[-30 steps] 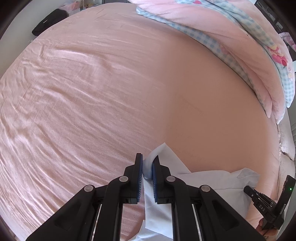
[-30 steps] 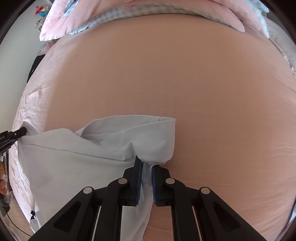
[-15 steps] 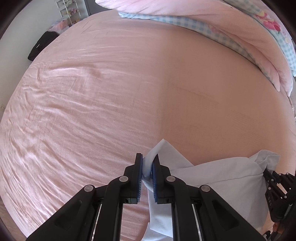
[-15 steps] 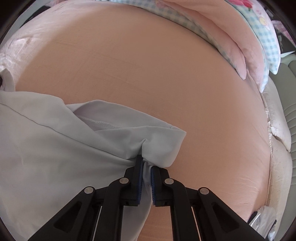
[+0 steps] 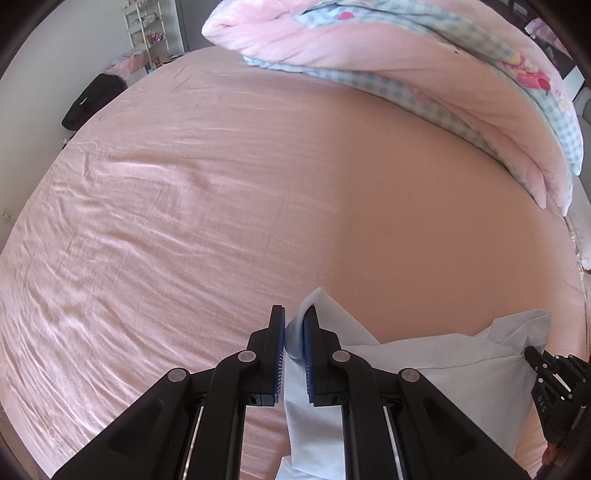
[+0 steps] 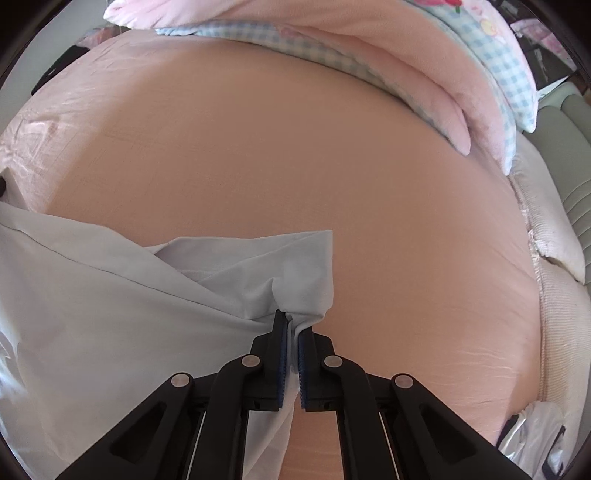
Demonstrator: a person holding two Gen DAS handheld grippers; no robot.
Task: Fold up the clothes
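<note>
A pale blue-white garment is held up over the pink bed sheet. My left gripper is shut on one corner of it, cloth pinched between the blue pads. The other gripper shows at the lower right of the left wrist view, holding the far corner. In the right wrist view my right gripper is shut on a bunched corner of the garment, which spreads left and down across the frame and hangs below the fingers. The pink bed sheet lies beyond it.
A rolled pink duvet with a blue checked lining lies along the far side of the bed, also the duvet in the right view. A dark bag and a shelf rack stand by the wall. A pale headboard cushion is at the right.
Both grippers have swung and lifted with the garment still held, bringing more of the duvet and room into view. The cloth stays stretched between them, each grip unchanged.
</note>
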